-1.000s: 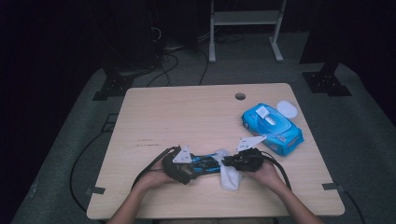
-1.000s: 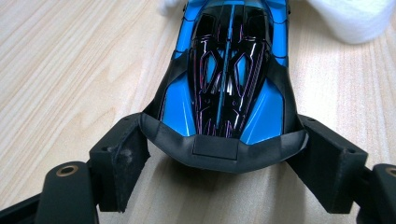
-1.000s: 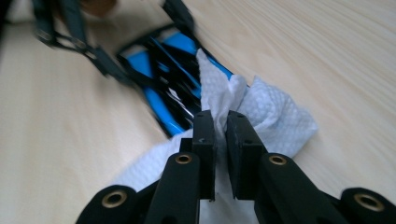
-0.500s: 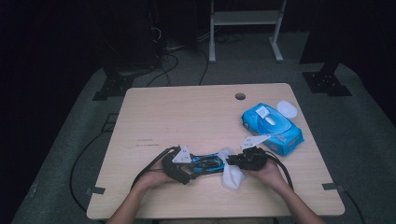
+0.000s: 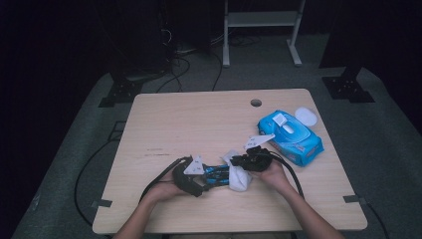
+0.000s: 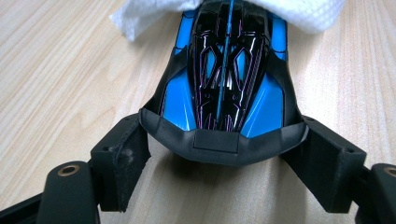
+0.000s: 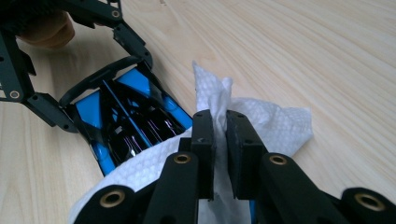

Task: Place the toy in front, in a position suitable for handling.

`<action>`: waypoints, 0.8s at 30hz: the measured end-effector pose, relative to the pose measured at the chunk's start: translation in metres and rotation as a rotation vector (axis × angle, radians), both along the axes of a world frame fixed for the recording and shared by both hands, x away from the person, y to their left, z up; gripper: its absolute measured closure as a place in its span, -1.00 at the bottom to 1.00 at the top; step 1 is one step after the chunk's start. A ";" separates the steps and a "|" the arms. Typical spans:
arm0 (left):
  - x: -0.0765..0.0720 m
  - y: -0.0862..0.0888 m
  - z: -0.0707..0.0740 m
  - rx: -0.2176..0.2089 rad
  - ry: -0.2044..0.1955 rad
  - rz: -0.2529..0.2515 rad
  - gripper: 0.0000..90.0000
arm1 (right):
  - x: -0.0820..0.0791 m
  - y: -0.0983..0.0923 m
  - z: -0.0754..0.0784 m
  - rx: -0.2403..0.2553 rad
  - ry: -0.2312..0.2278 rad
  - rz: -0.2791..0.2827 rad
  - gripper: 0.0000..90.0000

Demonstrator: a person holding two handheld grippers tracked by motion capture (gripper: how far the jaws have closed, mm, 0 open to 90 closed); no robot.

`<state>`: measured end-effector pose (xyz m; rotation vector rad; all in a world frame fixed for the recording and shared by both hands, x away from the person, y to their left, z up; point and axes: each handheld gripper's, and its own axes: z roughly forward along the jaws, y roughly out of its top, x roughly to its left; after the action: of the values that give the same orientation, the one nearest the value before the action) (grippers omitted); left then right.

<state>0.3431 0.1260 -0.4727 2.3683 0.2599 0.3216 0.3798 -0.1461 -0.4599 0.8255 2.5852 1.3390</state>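
Left gripper clamps the blue toy car at its rear; right gripper – jaws pinching a white wipe – rests on the car.

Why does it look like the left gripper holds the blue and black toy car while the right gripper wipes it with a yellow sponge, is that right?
Not quite: there is no sponge. The right gripper is shut on a white wet wipe, as the right gripper view shows, with the wipe draped over the car. The rest stands: the left gripper holds the blue and black toy car by its sides on the wooden table.
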 end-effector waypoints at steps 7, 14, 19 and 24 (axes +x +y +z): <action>0.001 0.001 0.000 -0.005 0.006 -0.003 -0.49 | -0.013 -0.023 -0.005 -0.006 0.018 -0.016 0.79; 0.002 0.002 -0.001 -0.011 0.009 -0.003 -0.48 | -0.025 -0.029 -0.007 0.009 0.024 -0.012 0.79; 0.002 0.004 0.000 -0.007 0.008 -0.002 -0.48 | -0.025 -0.027 -0.008 0.006 0.019 -0.011 0.79; 0.003 0.004 0.000 -0.005 0.007 -0.002 -0.48 | -0.026 -0.027 -0.008 0.009 0.017 -0.013 0.79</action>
<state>0.3462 0.1303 -0.4730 2.3653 0.2614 0.3118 0.3540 -0.1726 -0.4678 0.8570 2.5835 1.3470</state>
